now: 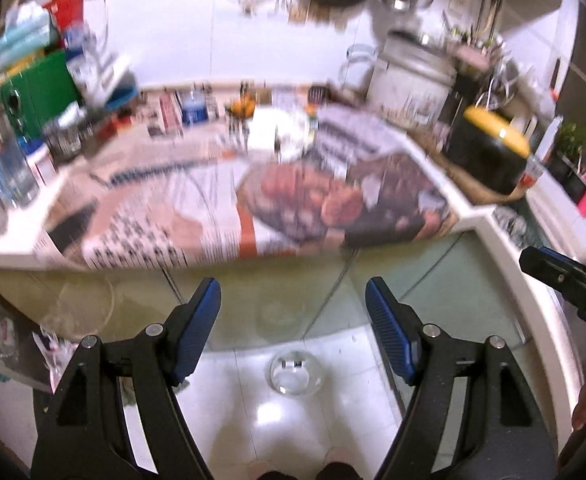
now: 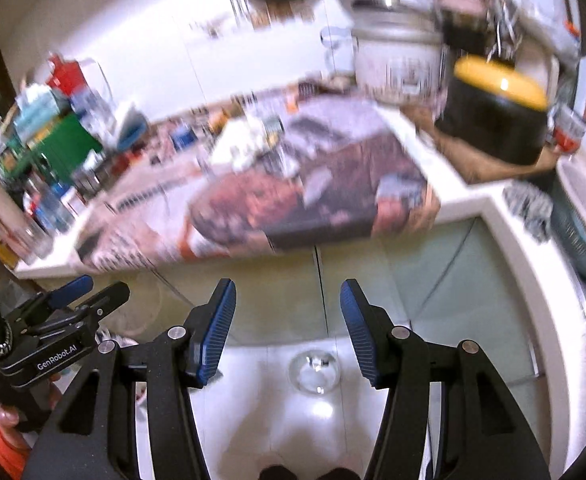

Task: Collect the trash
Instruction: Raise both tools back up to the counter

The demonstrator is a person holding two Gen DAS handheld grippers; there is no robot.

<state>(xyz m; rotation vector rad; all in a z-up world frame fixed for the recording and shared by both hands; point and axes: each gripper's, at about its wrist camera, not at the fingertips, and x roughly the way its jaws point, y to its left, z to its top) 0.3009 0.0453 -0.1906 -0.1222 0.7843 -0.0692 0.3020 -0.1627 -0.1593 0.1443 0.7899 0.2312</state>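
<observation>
Blue ribbed pads (image 1: 197,320) on black hand-held gripper (image 1: 293,300), black pot w/ yellow lid (image 1: 493,136), green box (image 1: 41,92).

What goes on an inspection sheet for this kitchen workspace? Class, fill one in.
Surface: white counter, mostly covered by spread newspaper.
Job's things: no trash clearly made out; views blurred.
Clutter: green box, bottles, black pot with yellow lid, white cooker.
Grippers: left gripper open and empty; right gripper open and empty, both off the counter.
Cables: nothing seen.
Surroundings: glass-fronted cabinet below, glass bowl on tiled floor.
</observation>
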